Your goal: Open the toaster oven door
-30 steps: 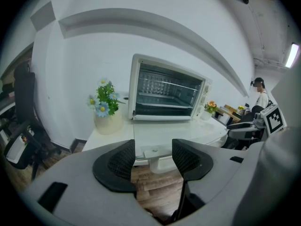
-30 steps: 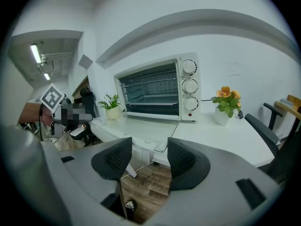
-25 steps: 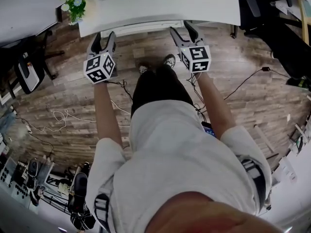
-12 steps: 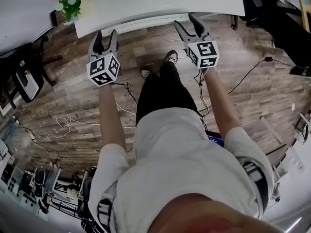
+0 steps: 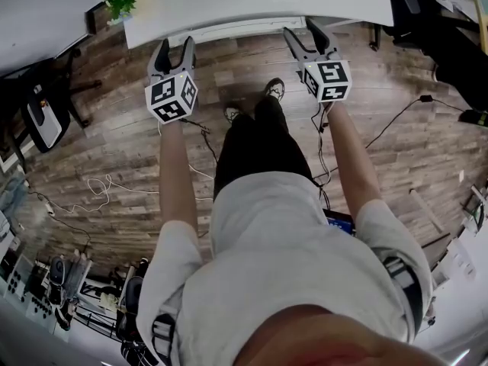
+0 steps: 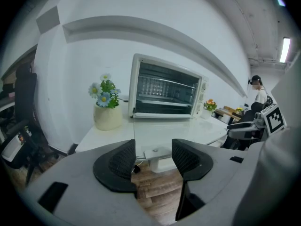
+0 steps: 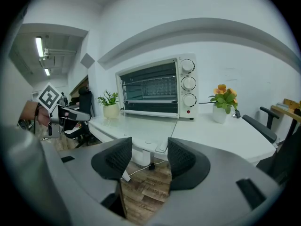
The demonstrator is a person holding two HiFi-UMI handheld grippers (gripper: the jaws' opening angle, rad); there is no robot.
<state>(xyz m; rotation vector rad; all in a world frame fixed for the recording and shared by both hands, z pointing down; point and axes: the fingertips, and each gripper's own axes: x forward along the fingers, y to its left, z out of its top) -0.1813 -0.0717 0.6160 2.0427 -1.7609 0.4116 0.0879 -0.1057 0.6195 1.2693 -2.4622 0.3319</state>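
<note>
At the far left of the white table (image 5: pixel 267 2), a cream pot (image 6: pixel 108 117) holds white and blue daisies (image 6: pixel 104 91) with green leaves. The left gripper (image 5: pixel 174 52) hovers over the wooden floor (image 5: pixel 229 75) just short of the table edge. Its jaws stand apart with nothing between them; only the table edge and floor show through the gap.

The toaster oven (image 6: pixel 164 88) stands on the table near the wall, just right of the daisy pot and well apart from both grippers. Its glass door (image 6: pixel 164 95) is closed and upright. A wire rack (image 7: pixel 148 100) shows through the glass, with nothing on it that can be made out. Three round knobs (image 7: pixel 188 83) run down the oven's right panel.

The right gripper (image 5: pixel 303 36) is level with the left one, also over the floor near the table edge. Its jaws are parted and empty too.

Right of the oven, a small white pot (image 7: pixel 219 114) holds orange flowers (image 7: pixel 225 95) and stands apart from the oven on the tabletop.
</note>
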